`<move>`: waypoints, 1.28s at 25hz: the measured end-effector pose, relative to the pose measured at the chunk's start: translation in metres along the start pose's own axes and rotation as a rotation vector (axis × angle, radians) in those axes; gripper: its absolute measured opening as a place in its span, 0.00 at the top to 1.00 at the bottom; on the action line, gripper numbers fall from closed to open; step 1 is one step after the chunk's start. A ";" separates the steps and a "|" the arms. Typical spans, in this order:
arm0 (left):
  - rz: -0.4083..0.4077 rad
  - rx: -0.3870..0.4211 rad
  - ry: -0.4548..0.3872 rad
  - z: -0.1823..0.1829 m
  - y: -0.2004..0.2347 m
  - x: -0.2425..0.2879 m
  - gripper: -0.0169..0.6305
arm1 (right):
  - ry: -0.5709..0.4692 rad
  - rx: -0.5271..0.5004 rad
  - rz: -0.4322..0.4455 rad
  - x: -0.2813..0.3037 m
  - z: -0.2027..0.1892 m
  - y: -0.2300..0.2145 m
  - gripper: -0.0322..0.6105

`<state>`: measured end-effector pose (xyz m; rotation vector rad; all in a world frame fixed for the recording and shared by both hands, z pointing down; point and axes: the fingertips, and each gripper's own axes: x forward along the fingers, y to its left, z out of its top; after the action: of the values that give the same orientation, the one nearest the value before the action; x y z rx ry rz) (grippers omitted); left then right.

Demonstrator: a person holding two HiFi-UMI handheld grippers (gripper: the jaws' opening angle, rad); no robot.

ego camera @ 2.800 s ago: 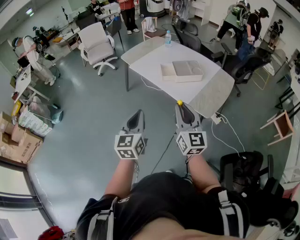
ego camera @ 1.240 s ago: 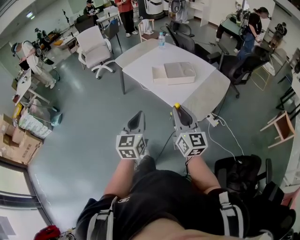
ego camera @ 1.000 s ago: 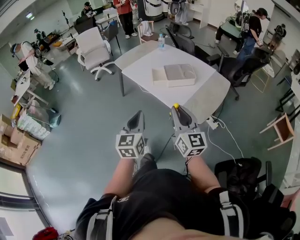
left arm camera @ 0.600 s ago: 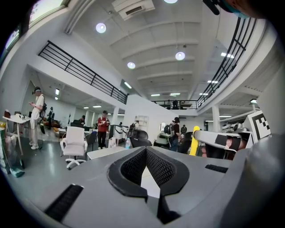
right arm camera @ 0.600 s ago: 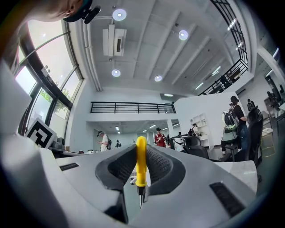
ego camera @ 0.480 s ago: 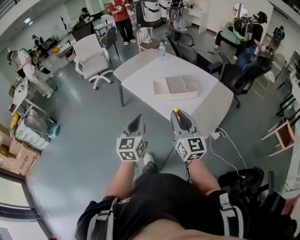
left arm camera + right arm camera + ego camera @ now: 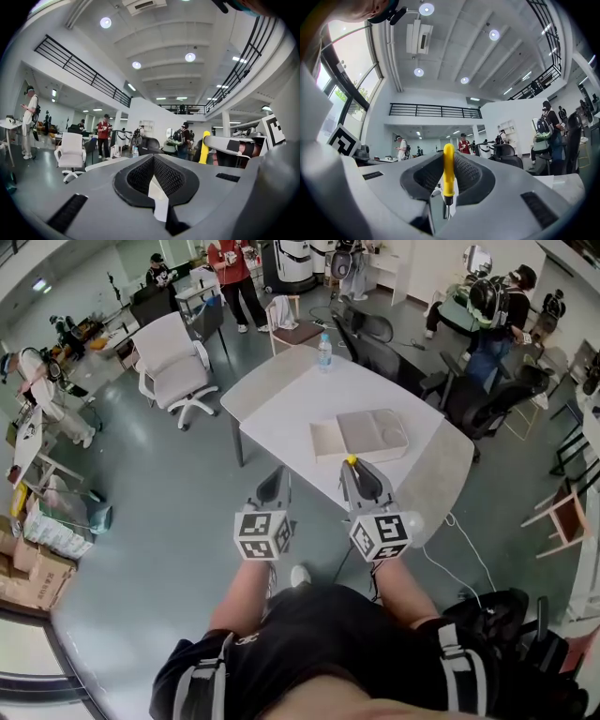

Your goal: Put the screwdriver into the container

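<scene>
Screwdriver, yellow handle, clamped in right gripper | left gripper closed, empty | flat beige container on white table ahead.

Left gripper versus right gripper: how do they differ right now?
The right gripper is clamped on a yellow-handled screwdriver, whose handle pokes past its fingers; the left gripper is shut on nothing. In the head view the right gripper's tip overlaps the white table; the left gripper's sits over the floor. Both are grey and point forward toward the table.
</scene>
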<state>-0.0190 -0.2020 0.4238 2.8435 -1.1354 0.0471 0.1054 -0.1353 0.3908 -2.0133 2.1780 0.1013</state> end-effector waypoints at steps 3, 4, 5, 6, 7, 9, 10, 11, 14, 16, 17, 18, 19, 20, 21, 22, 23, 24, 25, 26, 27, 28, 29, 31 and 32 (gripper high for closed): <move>-0.002 -0.012 0.011 0.001 0.027 0.028 0.96 | 0.021 0.022 -0.007 0.038 -0.009 -0.009 0.85; -0.002 -0.014 0.013 0.003 0.037 0.038 0.96 | 0.025 0.033 -0.008 0.052 -0.011 -0.011 0.85; -0.004 -0.015 0.014 0.004 0.047 0.048 0.96 | 0.027 0.040 -0.009 0.066 -0.012 -0.014 0.85; -0.007 -0.017 0.014 0.006 0.057 0.058 0.96 | 0.029 0.041 -0.010 0.079 -0.014 -0.016 0.85; -0.010 -0.020 0.013 0.007 0.067 0.069 0.96 | 0.031 0.036 -0.013 0.093 -0.017 -0.018 0.85; -0.018 -0.030 0.015 0.006 0.087 0.088 0.96 | 0.036 0.021 -0.021 0.118 -0.023 -0.020 0.85; -0.023 -0.036 0.017 0.006 0.097 0.096 0.96 | 0.039 0.015 -0.028 0.129 -0.027 -0.021 0.85; -0.029 -0.043 0.018 0.005 0.106 0.104 0.96 | 0.044 0.012 -0.036 0.139 -0.030 -0.022 0.85; -0.035 -0.064 0.025 0.005 0.132 0.125 0.96 | 0.065 0.016 -0.068 0.161 -0.038 -0.030 0.85; -0.035 -0.072 0.028 0.005 0.146 0.136 0.96 | 0.077 0.025 -0.081 0.171 -0.042 -0.037 0.85; -0.034 -0.069 0.027 0.005 0.149 0.141 0.96 | 0.083 0.026 -0.086 0.175 -0.045 -0.041 0.85; -0.034 -0.067 0.028 0.005 0.151 0.146 0.96 | 0.089 0.025 -0.091 0.179 -0.048 -0.046 0.85; -0.032 -0.066 0.030 0.003 0.151 0.151 0.96 | 0.097 0.027 -0.095 0.182 -0.051 -0.052 0.85; -0.030 -0.066 0.033 0.001 0.150 0.155 0.96 | 0.104 0.030 -0.095 0.184 -0.055 -0.058 0.85; -0.027 -0.065 0.037 -0.001 0.148 0.159 0.96 | 0.108 0.034 -0.092 0.186 -0.058 -0.063 0.85; -0.023 -0.064 0.040 -0.002 0.146 0.163 0.96 | 0.111 0.035 -0.086 0.189 -0.059 -0.067 0.85; -0.018 -0.061 0.043 -0.003 0.145 0.168 0.96 | 0.113 0.033 -0.079 0.192 -0.061 -0.071 0.85; -0.012 -0.060 0.044 -0.002 0.146 0.172 0.96 | 0.116 0.030 -0.071 0.197 -0.063 -0.074 0.85; -0.005 -0.061 0.044 -0.001 0.147 0.177 0.96 | 0.124 0.026 -0.062 0.202 -0.065 -0.076 0.85; 0.001 -0.064 0.043 0.000 0.148 0.181 0.96 | 0.134 0.025 -0.053 0.207 -0.067 -0.079 0.85; 0.006 -0.066 0.042 0.002 0.148 0.186 0.96 | 0.146 0.023 -0.043 0.212 -0.070 -0.082 0.85; 0.010 -0.066 0.040 0.003 0.146 0.191 0.96 | 0.156 0.019 -0.033 0.216 -0.072 -0.085 0.85; 0.014 -0.065 0.039 0.004 0.144 0.196 0.96 | 0.165 0.012 -0.024 0.220 -0.075 -0.090 0.85; 0.023 -0.066 0.040 0.003 0.138 0.205 0.96 | 0.179 0.000 -0.012 0.225 -0.080 -0.101 0.85; 0.028 -0.068 0.042 0.002 0.134 0.209 0.96 | 0.185 -0.002 -0.006 0.227 -0.082 -0.108 0.85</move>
<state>0.0402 -0.4428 0.4428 2.7536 -1.1463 0.0681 0.1894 -0.3809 0.4398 -2.1072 2.2788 -0.0872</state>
